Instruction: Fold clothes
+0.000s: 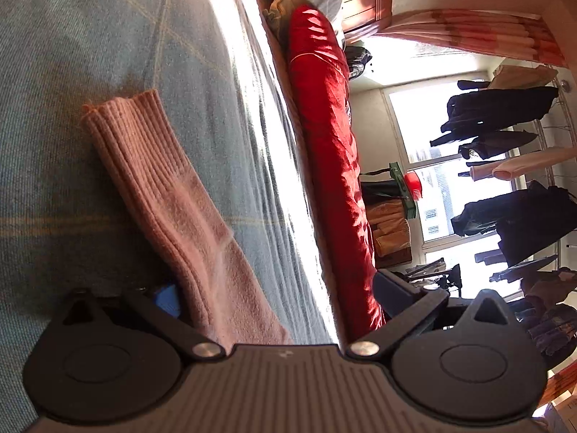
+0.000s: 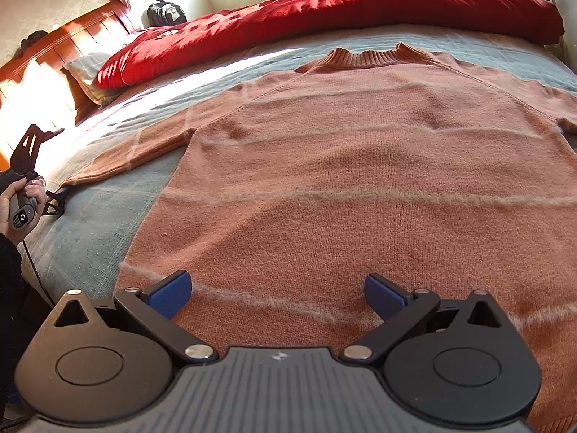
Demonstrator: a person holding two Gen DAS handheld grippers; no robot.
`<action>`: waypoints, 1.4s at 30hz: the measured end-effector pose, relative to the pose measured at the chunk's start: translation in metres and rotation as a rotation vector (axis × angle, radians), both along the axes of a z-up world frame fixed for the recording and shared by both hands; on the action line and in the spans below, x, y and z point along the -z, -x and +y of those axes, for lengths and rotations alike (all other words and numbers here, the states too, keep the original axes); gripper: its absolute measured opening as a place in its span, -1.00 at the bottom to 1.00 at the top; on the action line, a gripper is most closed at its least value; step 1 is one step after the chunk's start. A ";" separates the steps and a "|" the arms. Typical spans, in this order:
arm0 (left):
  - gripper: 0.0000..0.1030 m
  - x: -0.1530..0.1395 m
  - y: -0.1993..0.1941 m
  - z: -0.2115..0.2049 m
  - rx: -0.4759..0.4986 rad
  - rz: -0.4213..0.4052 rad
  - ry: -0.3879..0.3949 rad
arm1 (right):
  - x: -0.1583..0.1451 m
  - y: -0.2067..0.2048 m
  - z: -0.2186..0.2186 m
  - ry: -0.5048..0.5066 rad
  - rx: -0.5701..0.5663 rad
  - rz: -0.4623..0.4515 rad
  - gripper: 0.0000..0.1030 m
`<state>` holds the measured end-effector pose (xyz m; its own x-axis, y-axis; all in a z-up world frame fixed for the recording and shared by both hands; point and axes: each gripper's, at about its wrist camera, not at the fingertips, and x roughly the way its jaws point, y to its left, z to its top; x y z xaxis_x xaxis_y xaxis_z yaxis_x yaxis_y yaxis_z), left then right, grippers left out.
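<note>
Right wrist view shows my right gripper (image 2: 277, 297) with its jaws spread wide, and nothing is held between them. Both blue fingertips (image 2: 172, 292) rest on or just above the lower part of the pink sweater (image 2: 360, 166); I cannot tell if they really press the knit. The sweater lies flat, front side up, on the grey-blue bedsheet (image 2: 93, 231), with the ribbed collar (image 2: 371, 56) toward the far side of the bed and the hem toward me. Its one sleeve (image 2: 133, 151) stretches out toward the left edge of the bed, and thin pale stripes cross the body.

At that left edge I see my left hand (image 2: 14, 209) around the handle of the left gripper (image 2: 54, 195). The end of the sleeve reaches to its fingers.

Left wrist view is turned sideways (the room looks rotated). There the ribbed cuff (image 1: 122, 119) of the sleeve lies on the bedsheet (image 1: 72, 36), and the sleeve runs down between the two fingers of the left gripper (image 1: 277, 288). The jaws stand far apart. One blue fingertip (image 1: 168, 297) touches the underside edge of the sleeve; the other finger (image 1: 393, 288) is clear of the cloth, so the sleeve is not clamped.

A red duvet (image 2: 324, 11) is piled along the far edge of the bed, with a pillow (image 2: 86, 72) and the wooden headboard (image 2: 54, 54) at the far left corner. Dark clothes hang on a rack (image 1: 505, 166) before the window.
</note>
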<state>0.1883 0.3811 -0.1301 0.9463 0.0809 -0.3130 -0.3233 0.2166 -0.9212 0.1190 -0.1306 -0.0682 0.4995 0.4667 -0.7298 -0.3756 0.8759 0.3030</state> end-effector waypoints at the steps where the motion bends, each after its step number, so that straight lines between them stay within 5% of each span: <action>1: 0.99 0.002 -0.004 0.000 0.001 0.022 -0.013 | 0.001 -0.001 0.000 0.001 0.002 0.004 1.00; 9: 0.99 -0.007 -0.027 0.004 -0.065 0.099 -0.084 | 0.004 -0.003 -0.002 0.000 0.005 -0.002 1.00; 14: 0.99 -0.006 -0.026 -0.016 0.041 0.089 -0.229 | 0.006 -0.006 -0.004 -0.001 0.001 0.005 1.00; 21: 0.98 0.005 -0.015 0.009 -0.007 0.017 -0.094 | 0.008 -0.006 -0.006 -0.009 0.007 0.001 1.00; 24: 0.61 0.012 -0.007 0.012 -0.008 0.042 -0.110 | 0.008 -0.008 -0.008 -0.021 0.013 0.008 1.00; 26: -0.07 0.021 0.000 0.015 -0.032 0.083 -0.112 | 0.007 -0.008 -0.008 -0.023 0.016 0.011 1.00; 27: -0.69 0.030 0.005 0.020 -0.052 0.108 -0.085 | 0.007 -0.007 -0.008 -0.018 0.016 0.010 1.00; 28: -0.79 0.037 0.009 0.023 -0.060 0.108 -0.065 | 0.007 -0.006 -0.008 -0.014 0.014 0.009 1.00; 42: -0.79 0.033 0.003 0.020 -0.047 0.118 -0.118 | 0.008 -0.004 -0.005 0.017 0.023 0.011 1.00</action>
